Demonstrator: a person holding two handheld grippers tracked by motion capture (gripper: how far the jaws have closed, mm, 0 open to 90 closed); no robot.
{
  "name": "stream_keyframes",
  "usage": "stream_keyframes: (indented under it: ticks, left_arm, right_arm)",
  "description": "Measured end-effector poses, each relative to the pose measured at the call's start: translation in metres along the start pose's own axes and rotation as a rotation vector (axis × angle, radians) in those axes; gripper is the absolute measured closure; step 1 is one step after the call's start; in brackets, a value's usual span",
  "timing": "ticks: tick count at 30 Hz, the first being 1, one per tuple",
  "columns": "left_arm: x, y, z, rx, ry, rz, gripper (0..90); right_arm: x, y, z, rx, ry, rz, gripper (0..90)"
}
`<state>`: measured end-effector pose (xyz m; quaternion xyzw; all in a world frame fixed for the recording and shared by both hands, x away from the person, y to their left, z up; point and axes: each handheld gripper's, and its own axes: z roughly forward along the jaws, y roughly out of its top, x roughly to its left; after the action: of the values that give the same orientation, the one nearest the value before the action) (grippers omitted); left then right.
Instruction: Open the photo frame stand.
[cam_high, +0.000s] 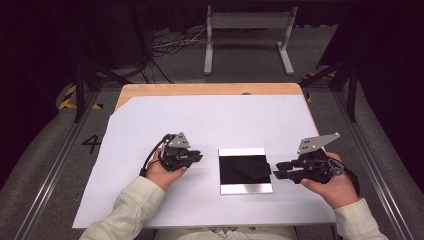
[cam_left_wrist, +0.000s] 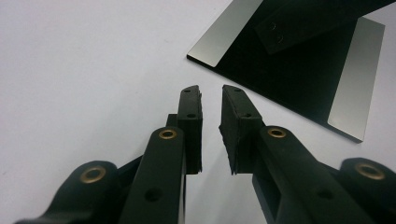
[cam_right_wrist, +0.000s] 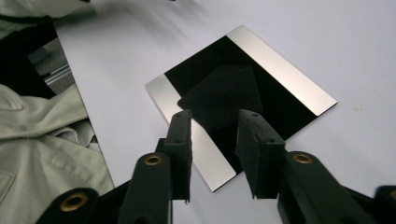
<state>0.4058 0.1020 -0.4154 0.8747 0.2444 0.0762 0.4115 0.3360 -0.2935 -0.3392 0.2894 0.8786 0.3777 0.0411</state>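
A square plate (cam_high: 245, 188) with a black middle and two silver edge strips lies on the white sheet, near the front. A dark flat piece (cam_high: 254, 167) rests askew on its black part. My left gripper (cam_high: 196, 157) sits on the sheet just left of the plate, its jaws slightly apart around nothing. My right gripper (cam_high: 278, 171) hovers at the plate's right edge, open and empty. The left gripper view has the left gripper (cam_left_wrist: 211, 93) pointing at the plate's corner (cam_left_wrist: 224, 35). From the right gripper (cam_right_wrist: 215, 116), the dark piece (cam_right_wrist: 219, 95) lies just ahead on the plate (cam_right_wrist: 280, 70).
The white sheet (cam_high: 200, 120) covers most of a wooden table (cam_high: 210, 89). A grey metal stand (cam_high: 247, 30) and cables (cam_high: 170, 45) are on the floor beyond. A pale sleeve (cam_right_wrist: 42, 154) shows at the sheet's near edge.
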Motion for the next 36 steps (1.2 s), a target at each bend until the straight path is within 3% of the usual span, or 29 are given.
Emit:
stream_keyframes:
  ticks: [9, 18, 29, 36]
  left_arm:
    - [0.001, -0.004, -0.003, -0.002, 0.015, -0.015, 77.0]
    - [0.002, -0.008, -0.006, -0.001, 0.03, -0.035, 76.0]
    - [0.005, -0.011, -0.005, -0.003, 0.047, -0.046, 72.3]
    - [0.005, -0.011, -0.004, -0.005, 0.049, -0.049, 71.3]
  right_arm:
    - [-0.007, 0.009, 0.003, -0.063, -0.021, 0.095, 53.2]
    - [-0.018, 0.017, 0.003, -0.102, -0.04, 0.145, 51.9]
    - [-0.028, 0.023, 0.007, -0.124, -0.065, 0.201, 48.9]
    - [-0.032, 0.027, 0.016, -0.098, -0.094, 0.228, 47.7]
